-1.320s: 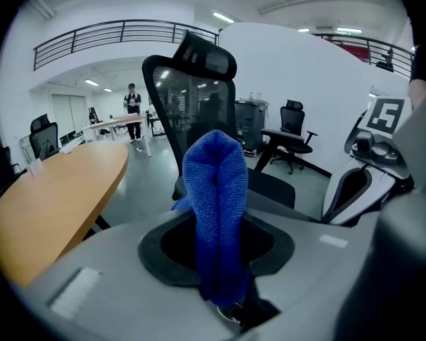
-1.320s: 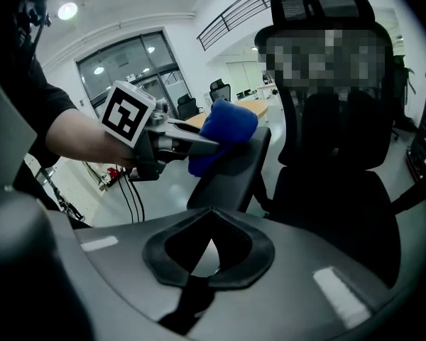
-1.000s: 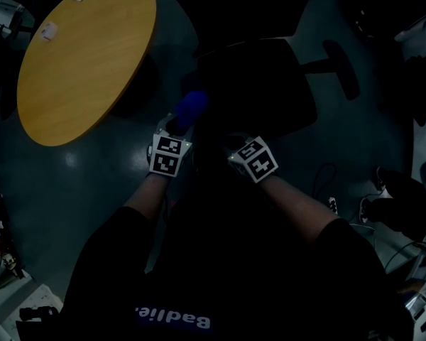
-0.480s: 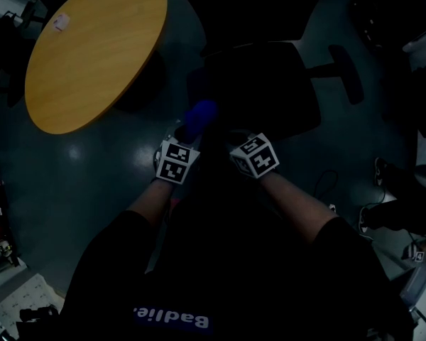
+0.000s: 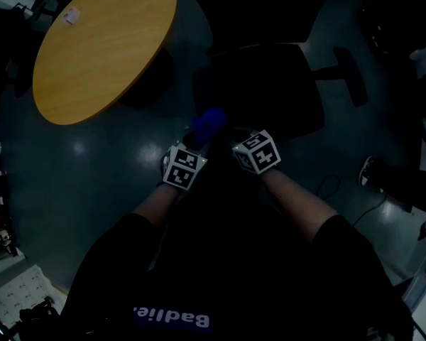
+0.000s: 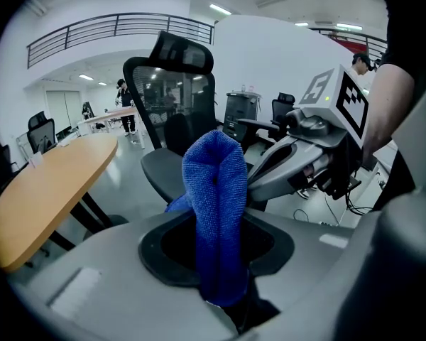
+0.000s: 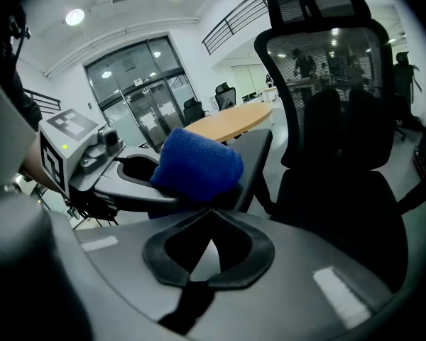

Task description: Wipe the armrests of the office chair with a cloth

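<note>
My left gripper pinches the folded blue cloth, whose long axis runs out along the jaws at the office chair's near seat edge. My right gripper is closed and empty.

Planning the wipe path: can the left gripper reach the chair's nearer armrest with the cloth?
Probably yes. The left gripper is shut on the blue cloth, and the armrest lies just beyond it, with nothing between them.

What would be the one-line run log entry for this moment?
left gripper: shut on blue cloth | right gripper: shut, empty | office chair: ahead of both | armrest: cloth not on it
</note>
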Demonstrator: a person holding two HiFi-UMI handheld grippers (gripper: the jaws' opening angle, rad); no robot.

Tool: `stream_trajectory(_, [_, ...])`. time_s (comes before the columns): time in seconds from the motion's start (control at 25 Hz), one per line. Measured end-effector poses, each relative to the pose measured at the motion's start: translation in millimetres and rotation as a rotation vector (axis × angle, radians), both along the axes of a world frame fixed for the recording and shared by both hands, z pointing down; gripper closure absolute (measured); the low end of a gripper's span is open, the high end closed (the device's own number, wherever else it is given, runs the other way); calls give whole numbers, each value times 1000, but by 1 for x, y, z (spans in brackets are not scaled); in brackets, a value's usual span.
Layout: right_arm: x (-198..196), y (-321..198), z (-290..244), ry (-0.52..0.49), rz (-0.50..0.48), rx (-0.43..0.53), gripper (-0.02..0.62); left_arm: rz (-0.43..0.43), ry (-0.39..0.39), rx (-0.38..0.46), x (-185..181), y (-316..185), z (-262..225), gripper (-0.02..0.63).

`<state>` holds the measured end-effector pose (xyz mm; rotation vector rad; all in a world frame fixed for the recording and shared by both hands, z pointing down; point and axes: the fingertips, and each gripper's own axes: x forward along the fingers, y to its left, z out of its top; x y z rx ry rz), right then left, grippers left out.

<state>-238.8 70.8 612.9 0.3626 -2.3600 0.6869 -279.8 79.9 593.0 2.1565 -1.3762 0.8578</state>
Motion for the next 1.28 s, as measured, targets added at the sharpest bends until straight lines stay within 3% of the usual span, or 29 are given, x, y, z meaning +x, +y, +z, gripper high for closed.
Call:
stream_trajectory(0.64, [1,5,-2,-24,25,13,591,33,11,-25,11,18,-12,472])
stream_trajectory(0.96, [14,11,-5,-17,40,-5,591,47,-17,48,-13,-32,-40,472])
stream_trajectory(1.28, [20,16,7,8,45,-41,591,98,-89,121,-35,-119,-62,472])
